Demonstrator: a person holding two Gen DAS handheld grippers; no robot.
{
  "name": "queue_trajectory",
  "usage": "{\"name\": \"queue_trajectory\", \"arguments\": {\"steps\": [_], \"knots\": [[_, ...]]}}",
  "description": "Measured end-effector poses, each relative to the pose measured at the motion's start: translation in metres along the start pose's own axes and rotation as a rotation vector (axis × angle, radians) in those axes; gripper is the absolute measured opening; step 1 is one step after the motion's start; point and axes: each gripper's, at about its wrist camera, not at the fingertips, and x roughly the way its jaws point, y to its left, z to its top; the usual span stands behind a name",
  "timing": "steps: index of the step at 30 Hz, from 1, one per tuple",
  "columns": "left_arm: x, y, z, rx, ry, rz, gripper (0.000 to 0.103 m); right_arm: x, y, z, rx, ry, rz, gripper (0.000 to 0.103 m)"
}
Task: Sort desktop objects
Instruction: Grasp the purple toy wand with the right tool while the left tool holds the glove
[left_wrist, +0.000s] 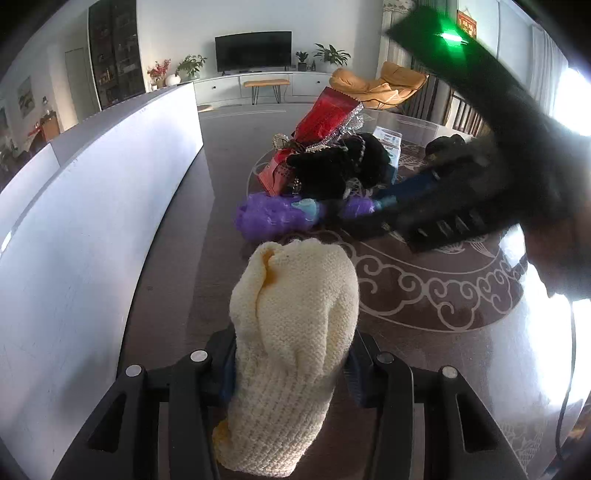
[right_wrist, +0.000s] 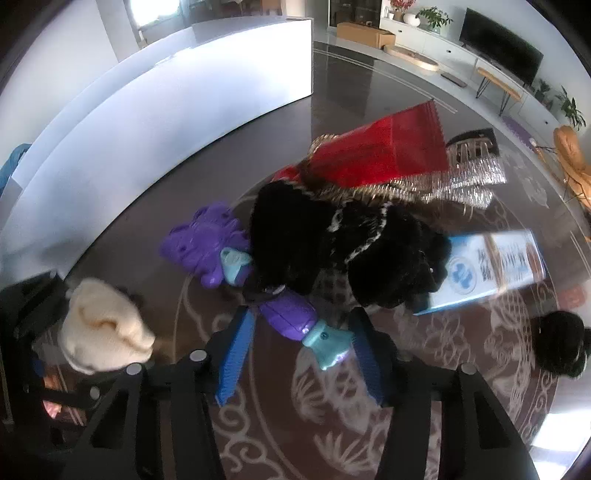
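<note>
Cream knit glove (left_wrist: 291, 332) clamped in left gripper (left_wrist: 291, 373), right gripper (right_wrist: 301, 343) straddling purple toy (right_wrist: 291, 317) lower centre, grip unclear, blue-white carton (right_wrist: 487, 266) lettering illegible

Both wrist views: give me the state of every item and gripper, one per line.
Left gripper: shut on the cream knit glove, held off the table.
Right gripper: around the purple toy; contact unclear.
Second purple toy: lying on the table.
Black fluffy item: heaped mid-pile.
Red bag: lying tilted on the pile.
Blue-white carton: lying on its side.
</note>
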Motion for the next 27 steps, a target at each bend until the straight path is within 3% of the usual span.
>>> {"name": "queue_trajectory", "arguments": {"steps": [4,8,10,12,14,16,18,20,21,22,24,27], "knots": [[0.0,0.0,0.0,0.0,0.0,0.0,0.046,-0.013,0.011,-0.036,0.033,-0.04,-0.022,0.026],[0.0,0.0,0.0,0.001,0.0,0.0,0.046,-0.037,0.006,-0.093,0.199,-0.088,-0.081,0.026],[0.0,0.0,0.0,0.001,0.0,0.0,0.046,-0.05,0.011,-0.125,0.245,-0.091,-0.145,0.026],[0.001,0.0,0.0,0.002,0.0,0.001,0.046,-0.059,0.014,-0.147,0.27,-0.09,-0.151,0.026],[0.001,-0.001,0.0,0.002,0.0,0.001,0.046,-0.067,0.018,-0.159,0.292,-0.099,-0.126,0.03],[0.001,-0.001,0.0,0.002,0.0,0.001,0.046,-0.07,0.018,-0.154,0.278,-0.115,-0.141,0.061],[0.001,-0.001,0.0,0.001,0.0,0.0,0.046,-0.068,0.019,-0.14,0.247,-0.153,-0.177,0.064],[0.002,-0.001,0.0,0.002,0.0,-0.006,0.046,-0.058,0.018,-0.125,0.232,-0.156,-0.158,0.064],[0.002,-0.001,0.0,0.001,0.0,-0.009,0.046,-0.048,0.017,-0.111,0.226,-0.147,-0.145,0.061],[0.002,-0.001,0.0,0.0,0.0,-0.011,0.046,-0.04,0.021,-0.107,0.212,-0.127,-0.137,0.044],[0.003,-0.002,0.0,-0.004,-0.001,-0.019,0.047,-0.042,0.025,-0.107,0.204,-0.135,-0.155,0.027],[0.002,-0.004,0.001,0.003,-0.002,-0.027,0.047,-0.049,0.024,-0.125,0.253,-0.145,-0.205,0.023]]}}
